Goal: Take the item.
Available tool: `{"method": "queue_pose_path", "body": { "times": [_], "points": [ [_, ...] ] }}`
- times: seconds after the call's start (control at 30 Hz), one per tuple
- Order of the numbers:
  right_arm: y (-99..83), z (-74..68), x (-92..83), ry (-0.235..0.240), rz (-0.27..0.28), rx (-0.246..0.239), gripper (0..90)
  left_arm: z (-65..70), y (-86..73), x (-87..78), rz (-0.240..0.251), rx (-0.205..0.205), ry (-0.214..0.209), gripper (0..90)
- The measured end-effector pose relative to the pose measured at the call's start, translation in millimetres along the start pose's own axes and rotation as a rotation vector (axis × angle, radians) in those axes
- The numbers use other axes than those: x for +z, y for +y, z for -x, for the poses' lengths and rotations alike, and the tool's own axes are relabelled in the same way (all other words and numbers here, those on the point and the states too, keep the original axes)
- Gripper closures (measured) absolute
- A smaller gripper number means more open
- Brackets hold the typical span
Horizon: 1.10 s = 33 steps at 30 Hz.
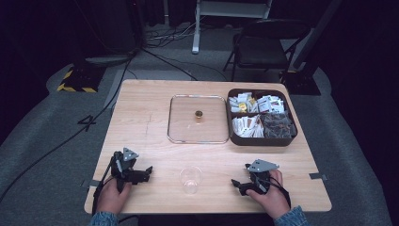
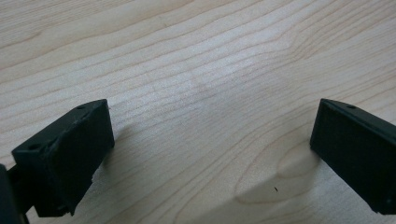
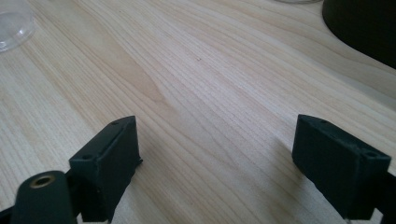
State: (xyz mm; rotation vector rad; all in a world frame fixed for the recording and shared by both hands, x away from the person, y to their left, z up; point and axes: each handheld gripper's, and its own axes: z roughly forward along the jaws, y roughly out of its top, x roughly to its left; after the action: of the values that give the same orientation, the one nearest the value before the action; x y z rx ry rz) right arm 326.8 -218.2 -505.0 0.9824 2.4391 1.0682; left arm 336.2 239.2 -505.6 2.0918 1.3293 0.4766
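High view, clear round plastic cup, grained wooden table

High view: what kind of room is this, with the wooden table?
Probably a recording studio or lab, not a home. Dark curtains hang around, cables trail over the grey floor, and a folding chair stands behind the table. A person holds a tool in each hand near a clear cup.

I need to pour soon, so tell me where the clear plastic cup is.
In the high view the clear plastic cup stands near the table's front edge, between the left hand-held gripper and the right hand-held gripper.
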Motion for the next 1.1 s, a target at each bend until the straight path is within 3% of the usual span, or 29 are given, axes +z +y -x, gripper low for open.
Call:
{"method": "queue_pose_path", "body": {
  "times": [0.7, 0.8, 0.9, 1.1],
  "points": [
    [1.0, 1.6, 0.9, 0.018, -0.001, -0.019, 15.3, 0.0, 0.0, 0.0, 0.0, 0.0, 0.0, 0.0],
    [1.2, 3.6, 0.4, 0.036, 0.012, -0.026, 22.7, 0.0, 0.0, 0.0, 0.0, 0.0, 0.0, 0.0],
    [4.0, 10.3, -3.4, 0.07, 0.041, 0.019, 24.7, 0.0, 0.0, 0.0, 0.0, 0.0, 0.0, 0.0],
    [12.6, 25.3, -22.6, 0.033, 0.129, 0.088, 25.9, 0.0, 0.0, 0.0, 0.0, 0.0, 0.0, 0.0]
  ]
}}
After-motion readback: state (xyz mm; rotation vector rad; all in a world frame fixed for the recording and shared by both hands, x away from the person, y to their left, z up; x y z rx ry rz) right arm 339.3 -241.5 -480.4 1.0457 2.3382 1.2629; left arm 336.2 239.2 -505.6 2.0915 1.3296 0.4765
